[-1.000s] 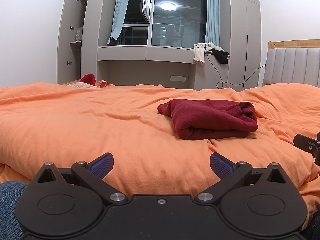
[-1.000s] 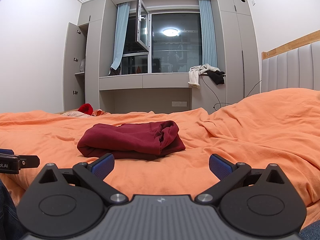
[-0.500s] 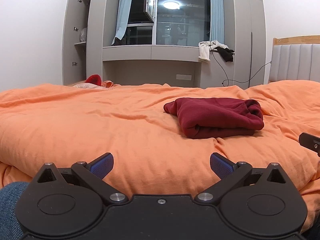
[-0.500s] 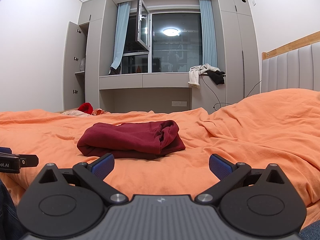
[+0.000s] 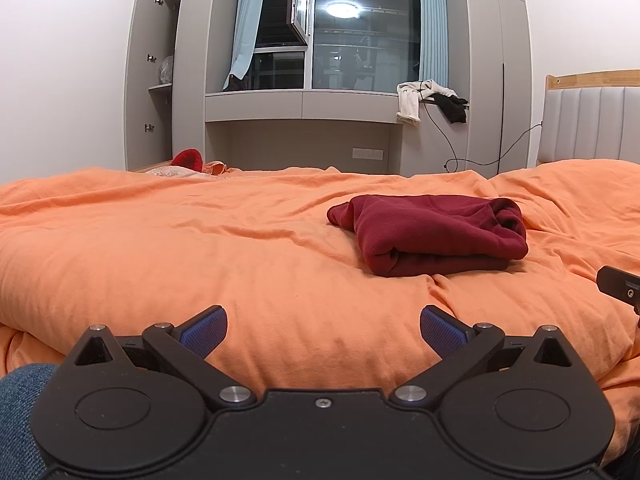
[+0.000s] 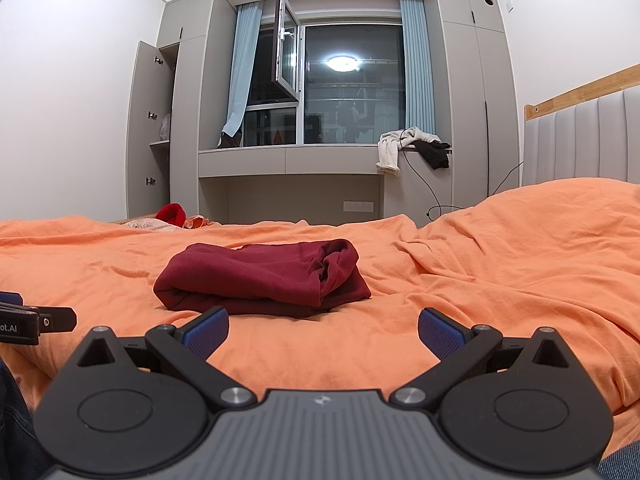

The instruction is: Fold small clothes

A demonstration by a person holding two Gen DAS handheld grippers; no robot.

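Observation:
A dark red garment [image 5: 430,232] lies folded in a compact stack on the orange duvet [image 5: 200,248]; it also shows in the right wrist view [image 6: 264,276]. My left gripper [image 5: 323,330] is open and empty, held low over the near edge of the bed, left of and short of the garment. My right gripper [image 6: 323,330] is open and empty, just short of the garment's near edge. Each gripper's tip shows at the edge of the other's view.
A padded headboard [image 5: 592,124] stands at the right. A window ledge [image 5: 304,106] with white and black clothes [image 5: 430,98] runs along the far wall. A red item [image 5: 187,159] lies beyond the bed's far left. An open cupboard [image 5: 156,80] stands at the left.
The left wrist view has tilted upward and shifted slightly, so the garment sits further right and the room higher. The right gripper has barely moved. Both stay open.

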